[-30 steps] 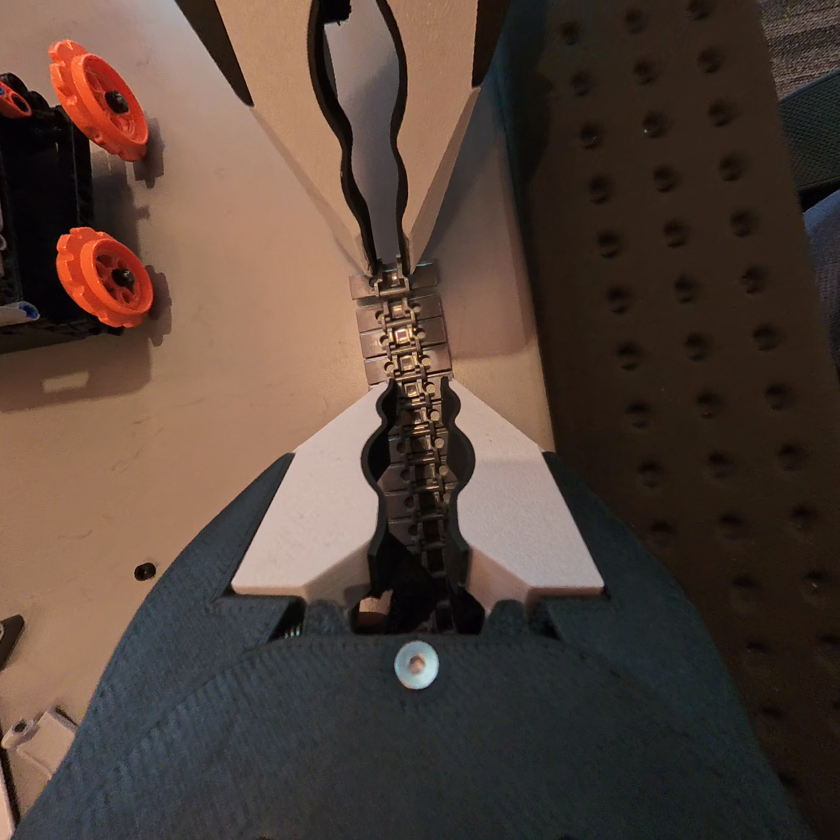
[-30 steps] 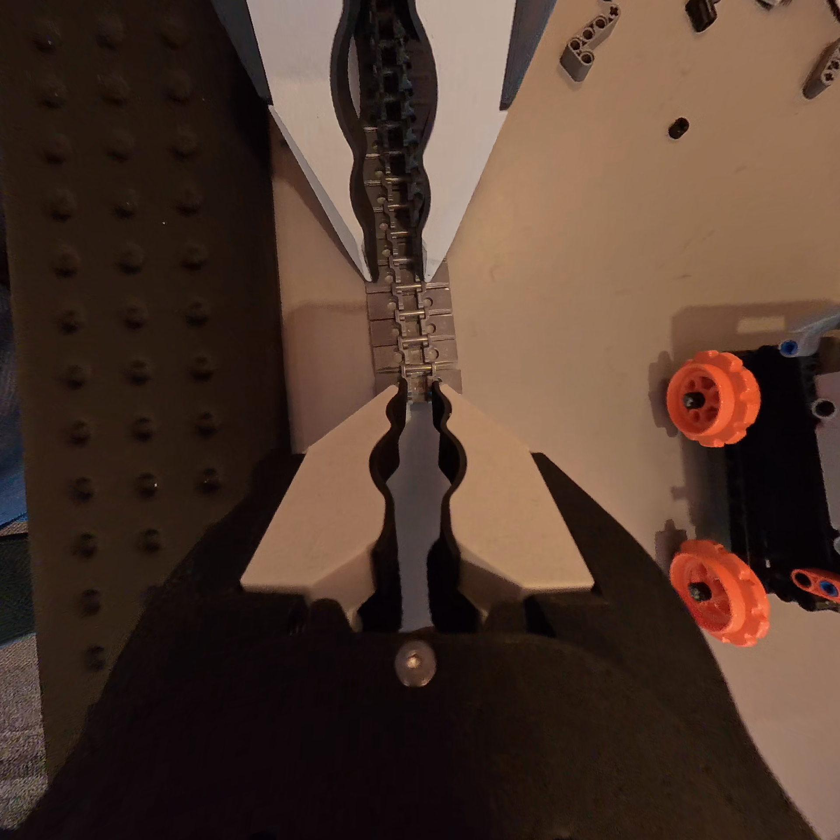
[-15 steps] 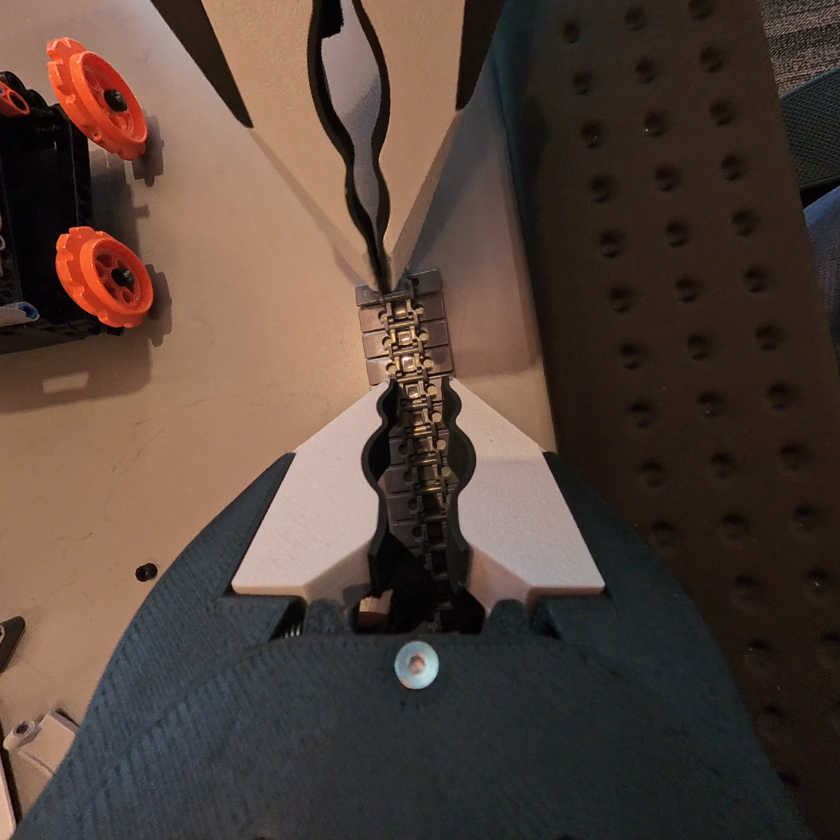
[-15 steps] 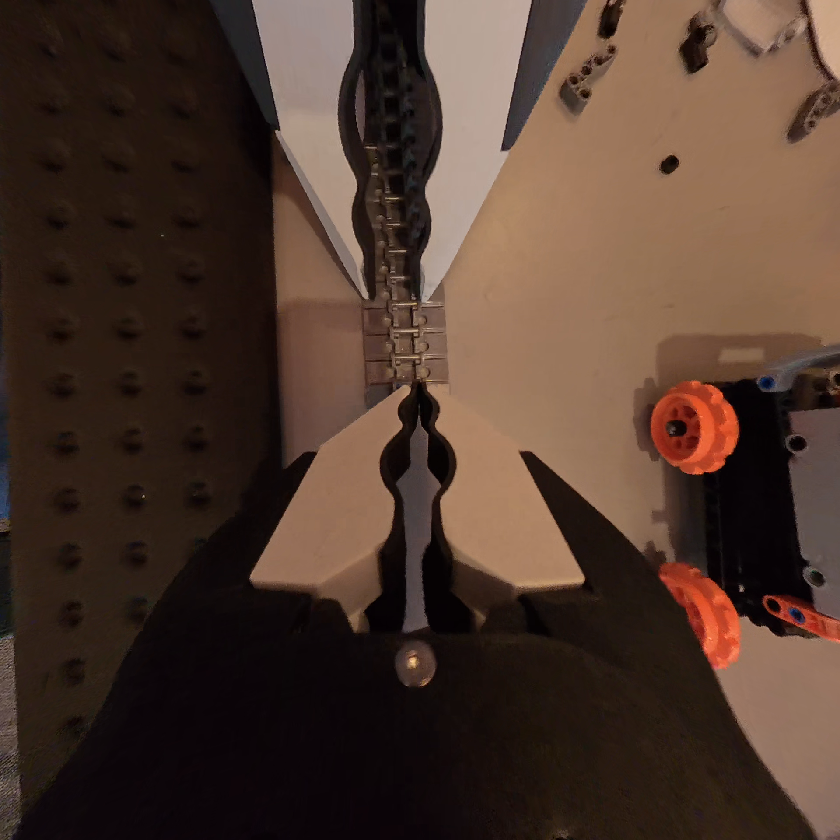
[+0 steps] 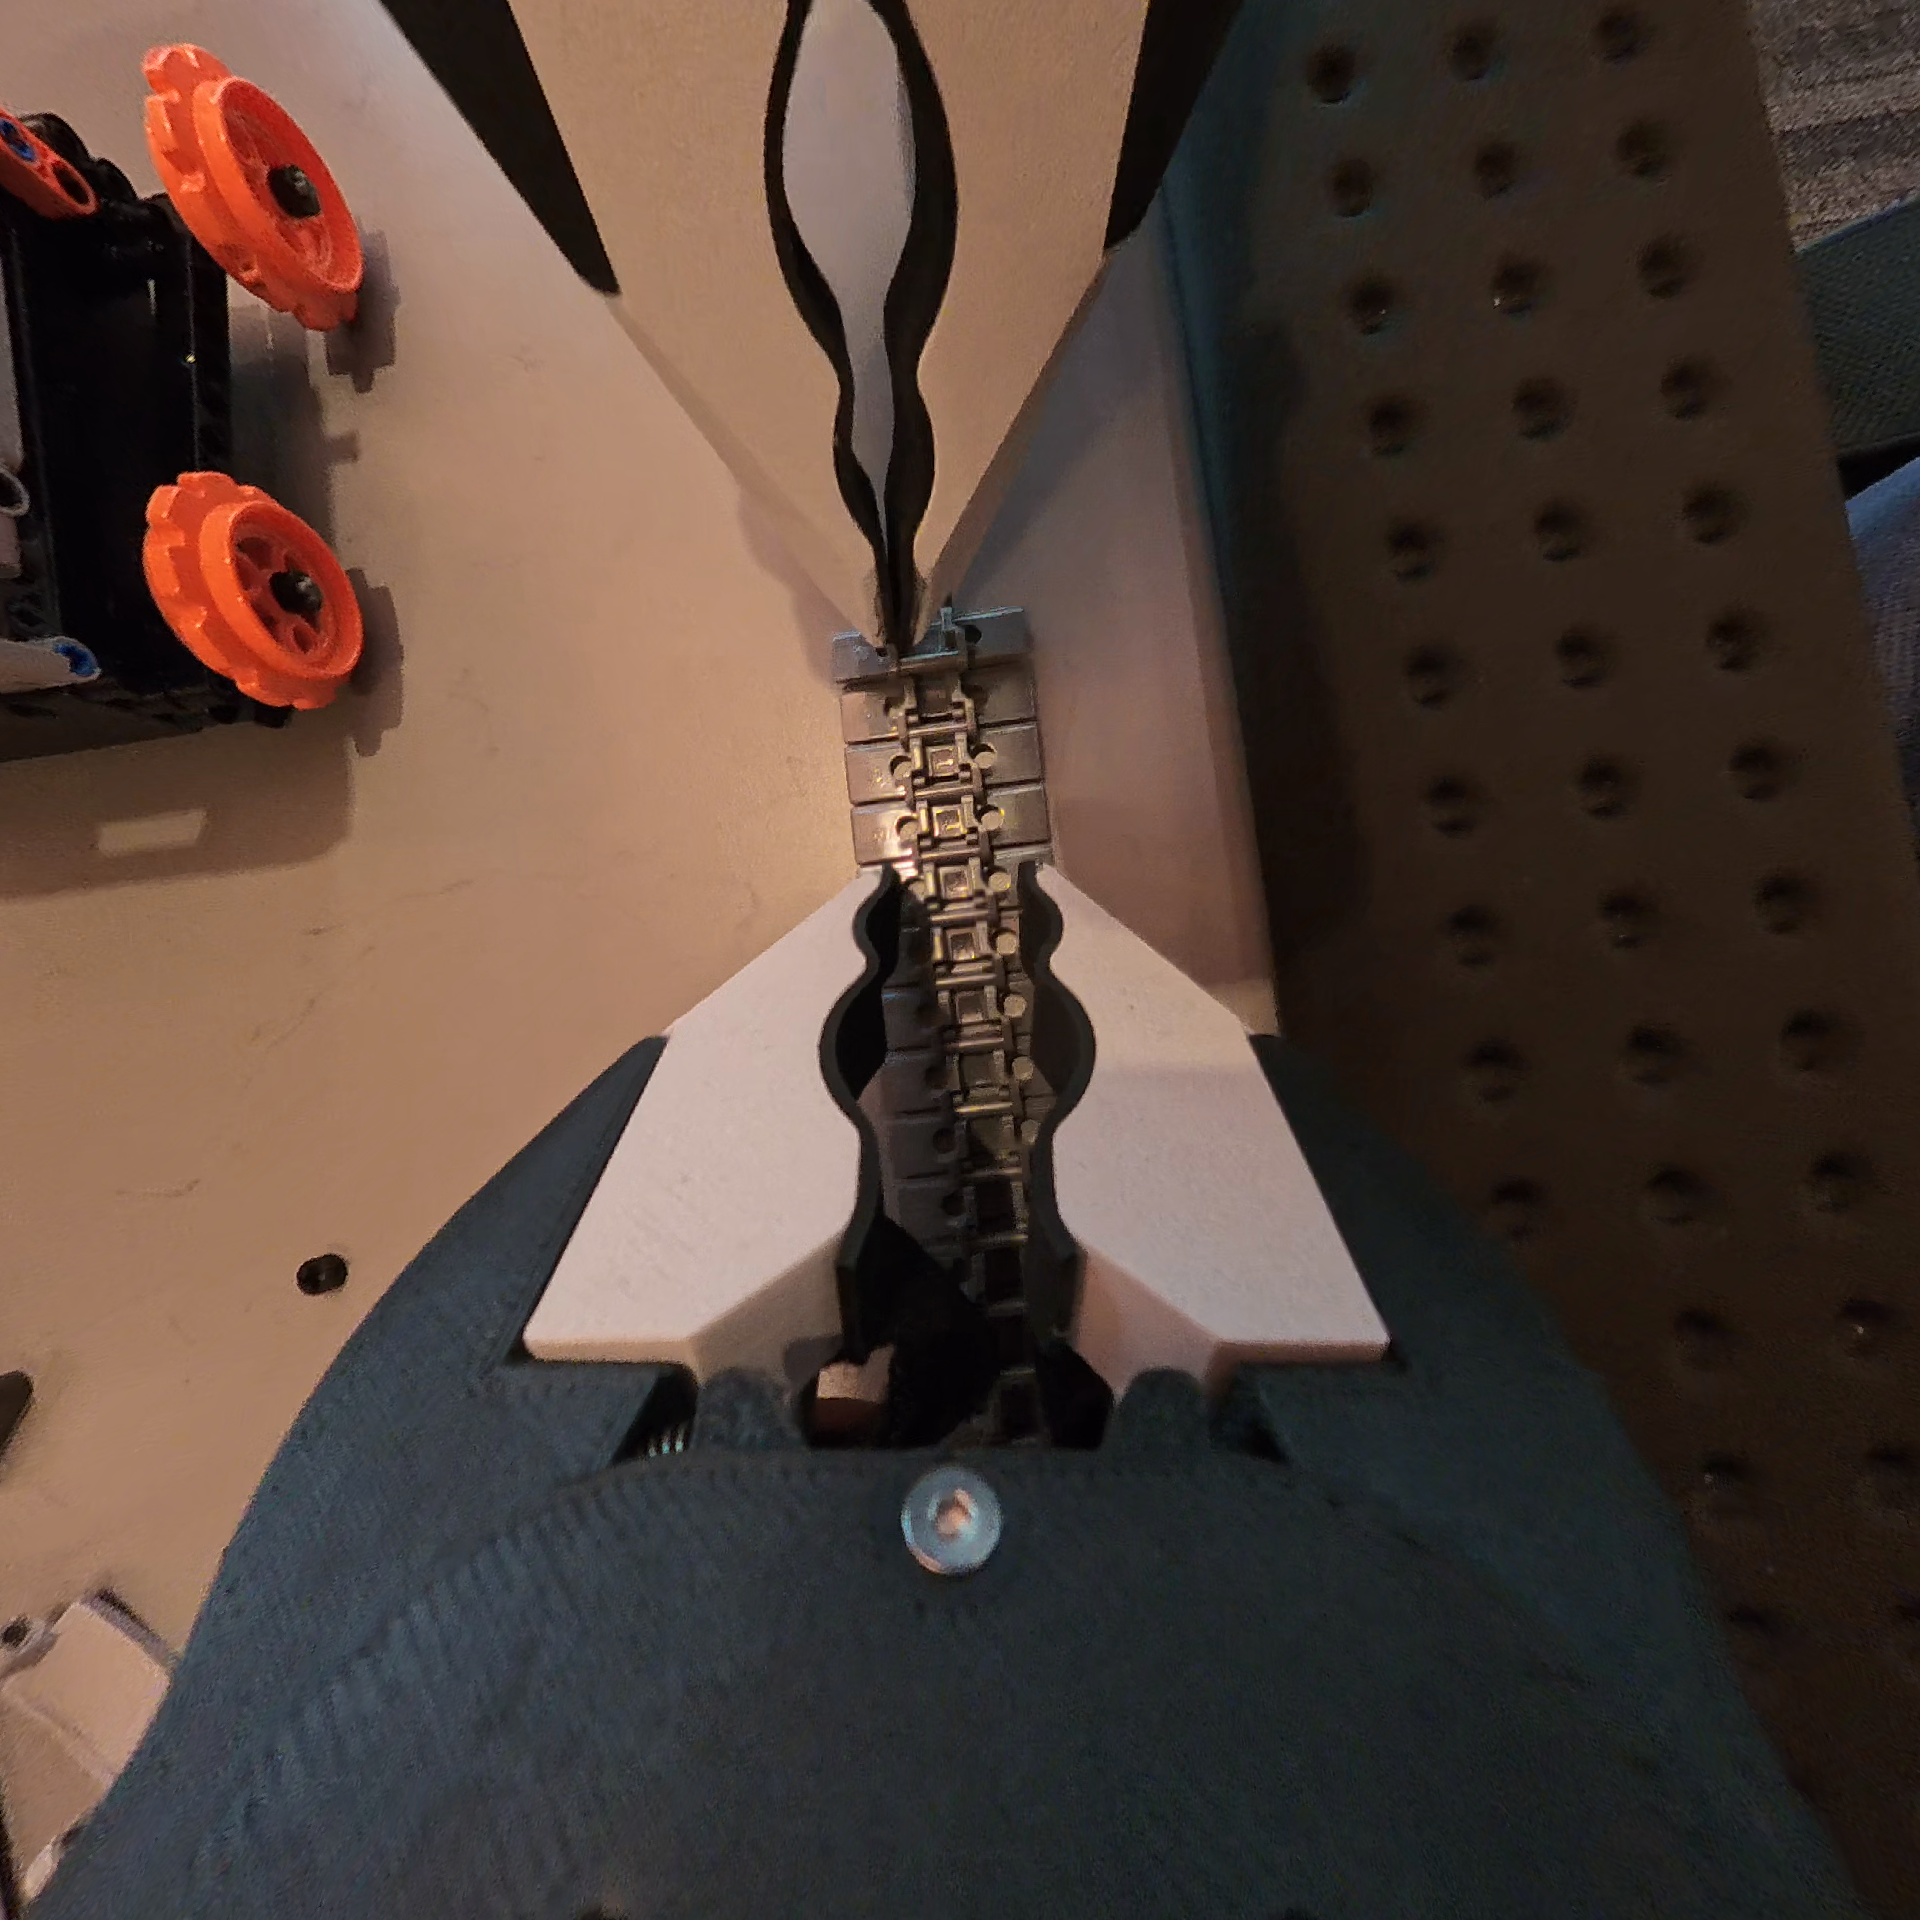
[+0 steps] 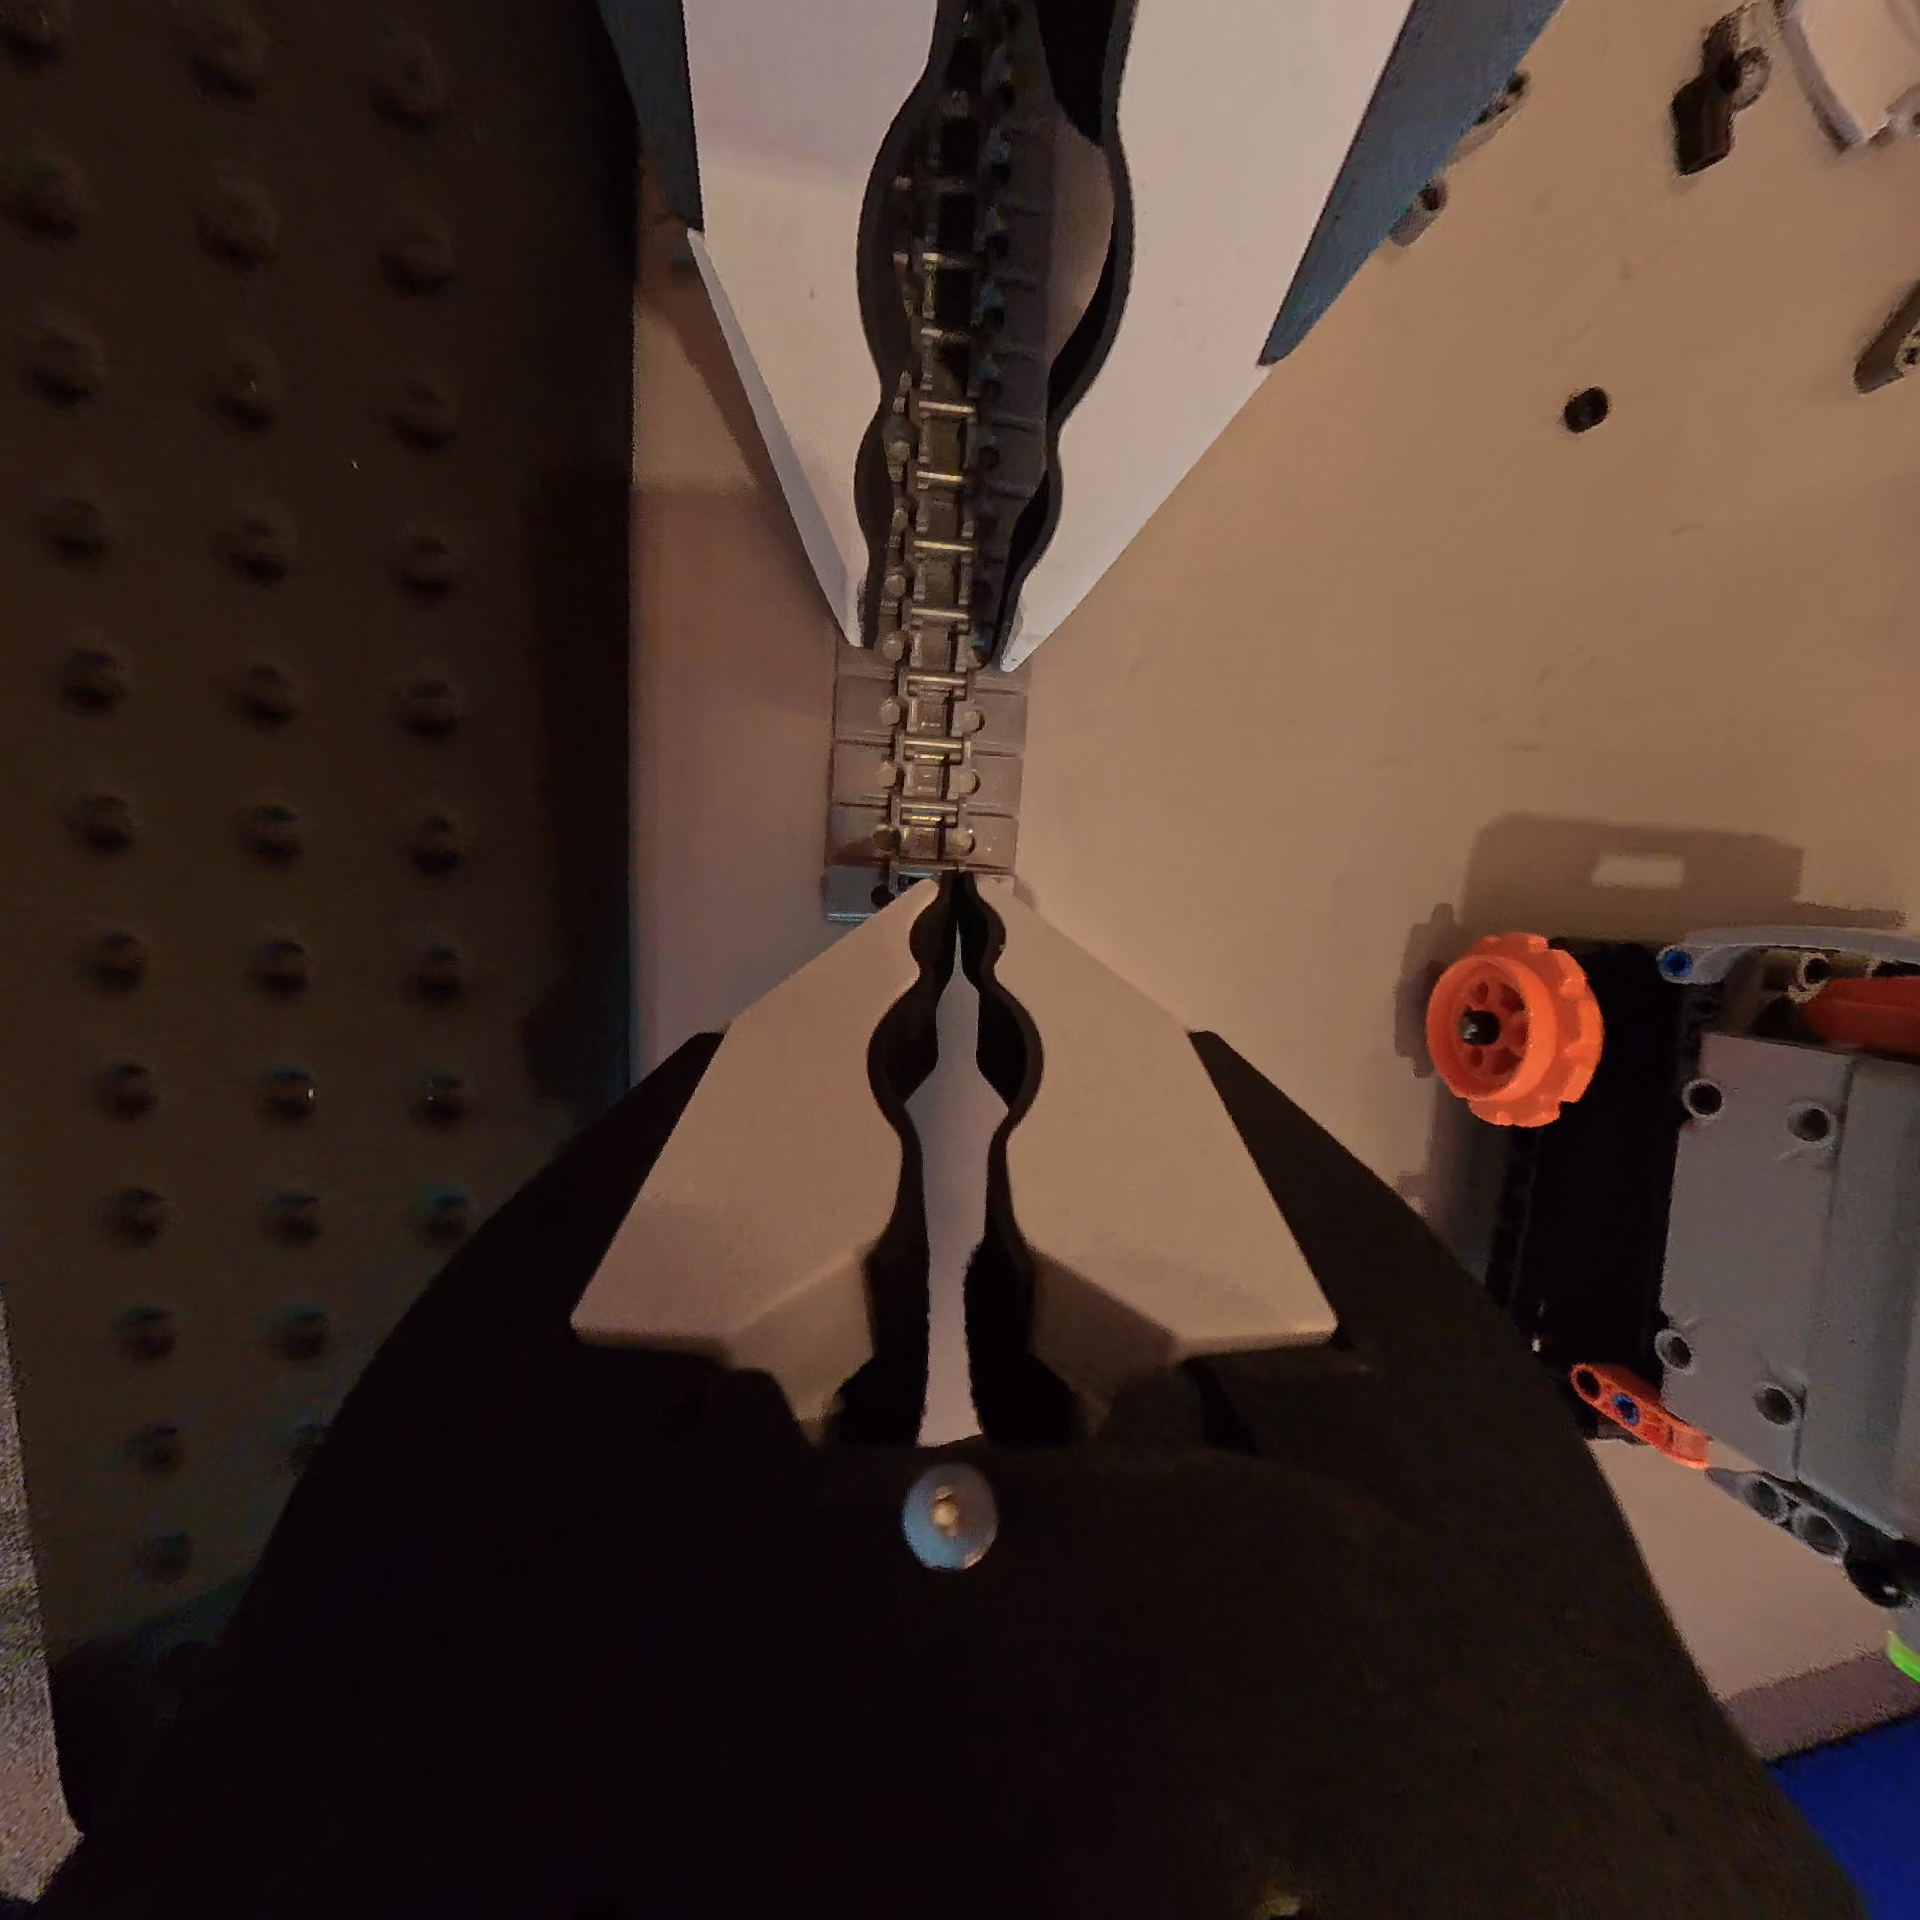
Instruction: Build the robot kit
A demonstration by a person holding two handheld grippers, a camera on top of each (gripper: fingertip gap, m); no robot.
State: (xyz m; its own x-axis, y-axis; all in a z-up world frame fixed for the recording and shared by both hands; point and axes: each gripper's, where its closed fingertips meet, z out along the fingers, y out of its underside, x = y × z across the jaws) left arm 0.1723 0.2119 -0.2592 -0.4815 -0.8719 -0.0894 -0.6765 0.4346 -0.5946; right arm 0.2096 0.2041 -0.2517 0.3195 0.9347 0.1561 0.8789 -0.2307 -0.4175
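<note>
Left gripper (image 5: 951, 883) clamped along grey track chain (image 5: 943, 774); right gripper (image 6: 954, 883) pinched shut on its far end link, over pale table (image 5: 416, 987). Probably light, floppy at joints; best held flat by link sides. Orange-wheeled model (image 6: 1662, 1195) well apart.

Left wrist view: sits just behind its own left gripper (image 5: 951, 883), looking steeply down at the pale table (image 5: 468, 935), very close. Right wrist view: same setup behind the right gripper (image 6: 954, 883), facing the opposite way. The two look head-on at each other. Shared ground: the grey track chain (image 5: 945, 769) (image 6: 930, 769) between them, the orange wheels (image 5: 252, 587) (image 6: 1512, 1029), the dark studded board (image 5: 1558, 831) (image 6: 260, 727).
</note>
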